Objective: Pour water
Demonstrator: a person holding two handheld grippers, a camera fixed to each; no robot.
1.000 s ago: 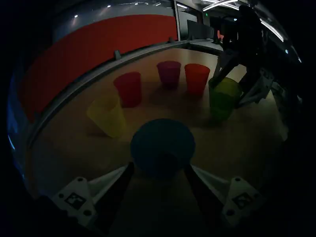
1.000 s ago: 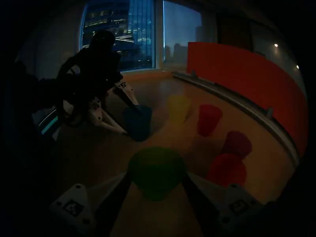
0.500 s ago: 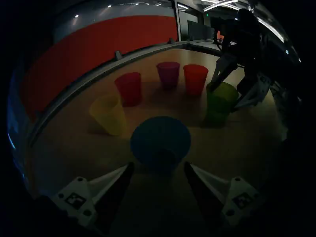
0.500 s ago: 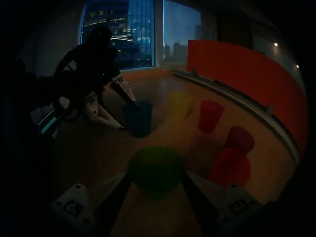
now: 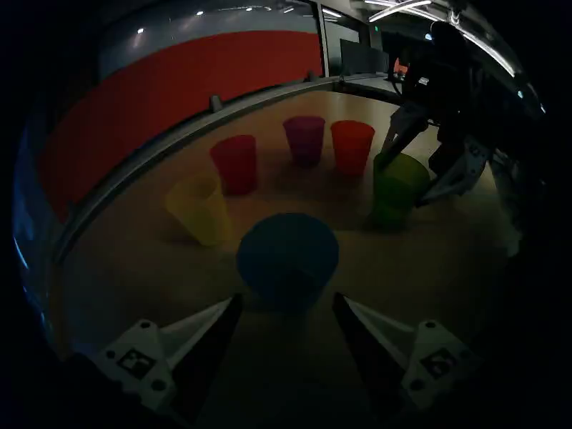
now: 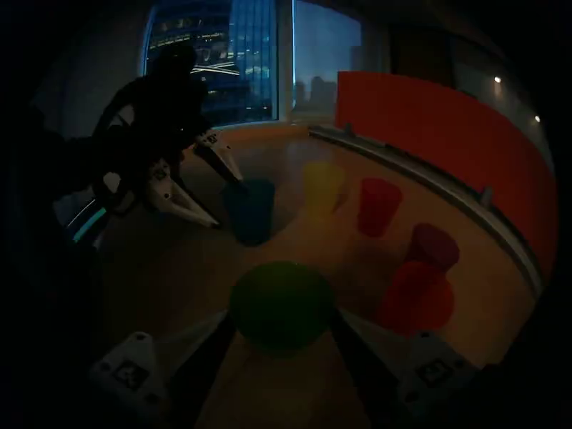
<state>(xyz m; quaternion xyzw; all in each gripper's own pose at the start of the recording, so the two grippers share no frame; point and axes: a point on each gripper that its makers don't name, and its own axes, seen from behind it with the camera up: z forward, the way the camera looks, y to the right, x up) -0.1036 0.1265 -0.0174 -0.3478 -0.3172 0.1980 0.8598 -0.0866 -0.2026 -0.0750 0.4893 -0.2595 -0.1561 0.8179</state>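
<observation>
The scene is dim. In the left gripper view a blue cup [image 5: 287, 256] stands upright on the wooden table [image 5: 443, 264], and my left gripper [image 5: 286, 300] is shut on its lower part. In the right gripper view a green cup [image 6: 282, 304] sits between the fingers of my right gripper [image 6: 282, 314], which is shut on it. Each view also shows the other gripper farther off. The right gripper [image 5: 400, 179] holds the green cup [image 5: 397, 187]. The left gripper [image 6: 230, 206] holds the blue cup [image 6: 250, 211].
Beyond the held cups stand a yellow cup [image 5: 200, 207], a red cup [image 5: 234, 163], a purple cup [image 5: 306, 139] and an orange-red cup [image 5: 352, 145]. A rail and a red wall panel [image 5: 179, 79] border the table. A person's dark silhouette [image 6: 164, 107] stands behind the left gripper.
The blue cup has tipped from leaning toward the camera to more upright. The green cup has straightened and shifted slightly nearer the orange-red cup. Both grippers keep their hold.
</observation>
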